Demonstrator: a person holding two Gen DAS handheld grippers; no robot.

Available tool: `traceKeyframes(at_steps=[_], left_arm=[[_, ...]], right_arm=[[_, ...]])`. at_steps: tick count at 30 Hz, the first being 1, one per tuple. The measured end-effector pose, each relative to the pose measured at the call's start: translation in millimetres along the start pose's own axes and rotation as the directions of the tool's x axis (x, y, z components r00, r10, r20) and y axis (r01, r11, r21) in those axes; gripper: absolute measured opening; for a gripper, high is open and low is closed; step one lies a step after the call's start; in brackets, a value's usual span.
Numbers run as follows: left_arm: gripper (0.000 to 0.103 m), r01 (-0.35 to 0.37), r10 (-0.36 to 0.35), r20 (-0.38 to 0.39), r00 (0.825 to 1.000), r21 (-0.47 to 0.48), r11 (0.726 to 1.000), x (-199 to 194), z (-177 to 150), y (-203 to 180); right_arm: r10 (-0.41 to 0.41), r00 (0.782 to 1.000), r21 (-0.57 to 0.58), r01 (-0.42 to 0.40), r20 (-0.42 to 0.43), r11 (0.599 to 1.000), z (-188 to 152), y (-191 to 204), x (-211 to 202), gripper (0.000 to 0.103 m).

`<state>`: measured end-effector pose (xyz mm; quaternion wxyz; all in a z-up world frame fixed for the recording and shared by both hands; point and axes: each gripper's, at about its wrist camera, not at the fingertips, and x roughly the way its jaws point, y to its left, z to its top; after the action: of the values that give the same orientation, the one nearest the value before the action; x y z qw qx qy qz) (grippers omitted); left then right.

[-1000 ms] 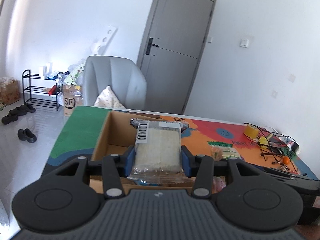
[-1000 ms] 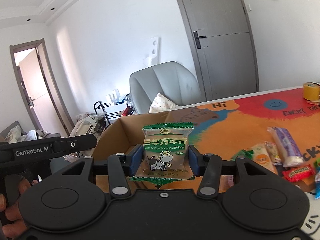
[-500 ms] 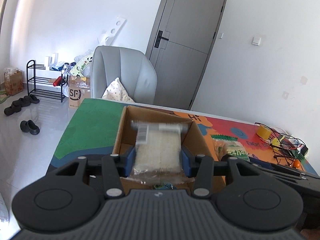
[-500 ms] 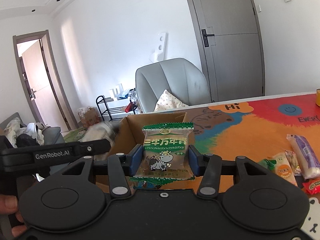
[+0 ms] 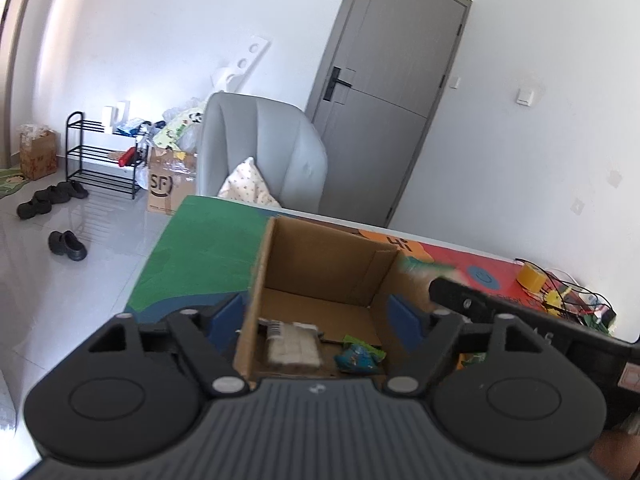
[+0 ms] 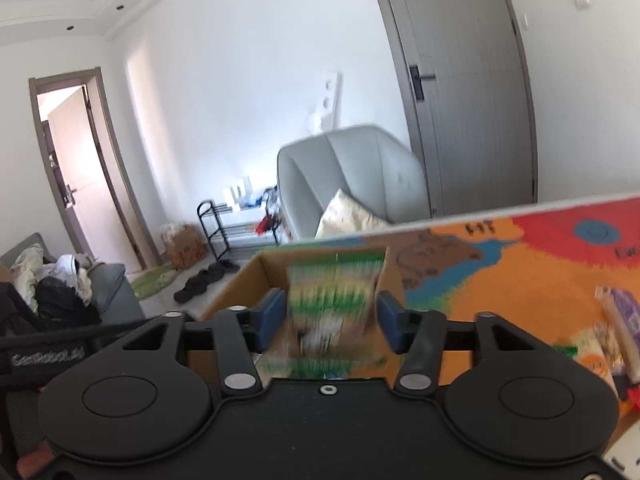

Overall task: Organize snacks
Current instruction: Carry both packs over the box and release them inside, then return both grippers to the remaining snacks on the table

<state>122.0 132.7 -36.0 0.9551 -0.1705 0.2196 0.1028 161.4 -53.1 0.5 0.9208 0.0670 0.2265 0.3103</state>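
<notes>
Left tongs (image 5: 316, 316): jaws just spread, released; clear cracker packet (image 5: 294, 346) lies in the cardboard box (image 5: 320, 264).
Right tongs (image 6: 332, 320): just opening; green milk-biscuit packet (image 6: 334, 300) blurred between them, over the box.
Left to do: snacks (image 6: 616, 324) remain on the colourful surface (image 6: 520, 280).
Room: grey armchair (image 5: 260, 148), door.

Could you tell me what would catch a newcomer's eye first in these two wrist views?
Probably the open cardboard box on the colourful table mat, right ahead of both grippers. The left gripper, whose fingers have just been opening, stands empty above a pale cracker pack lying on the box floor. In the right view, a blurred green-and-white snack packet sits between the right gripper's just-opened fingers, seemingly dropping toward the box.
</notes>
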Motion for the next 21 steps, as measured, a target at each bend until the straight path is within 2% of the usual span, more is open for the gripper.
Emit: traceKeyframes(at_steps=[1, 5, 10, 13, 21], left_arm=[[0.085, -0.007, 0.007, 0.004, 1.000, 0.001, 1.000, -1, 0, 0], [0.090, -0.014, 0.014, 0.019, 1.000, 0.008, 1.000, -4, -1, -3], [0.092, -0.003, 0.003, 0.009, 1.000, 0.003, 1.000, -3, -4, -14], [0.092, 0.023, -0.023, 0.003, 1.000, 0.028, 0.999, -4, -7, -27], [0.097, 0.053, -0.052, -0.020, 0.998, 0.062, 0.997, -8, -18, -56]], right_arm=[[-0.023, 1.000, -0.003, 0.023, 0.003, 1.000, 1, 1, -1, 0.085], [-0.017, 1.000, 0.031, 0.017, 0.002, 0.999, 0, -8, -11, 0.087], [-0.054, 0.999, 0.047, 0.054, -0.009, 0.997, -6, -23, -31, 0.099], [-0.068, 0.998, 0.070, 0.069, -0.017, 0.995, -10, -36, -43, 0.103], [-0.106, 0.994, 0.124, 0.110, -0.042, 0.986, -19, -66, -68, 0.103]])
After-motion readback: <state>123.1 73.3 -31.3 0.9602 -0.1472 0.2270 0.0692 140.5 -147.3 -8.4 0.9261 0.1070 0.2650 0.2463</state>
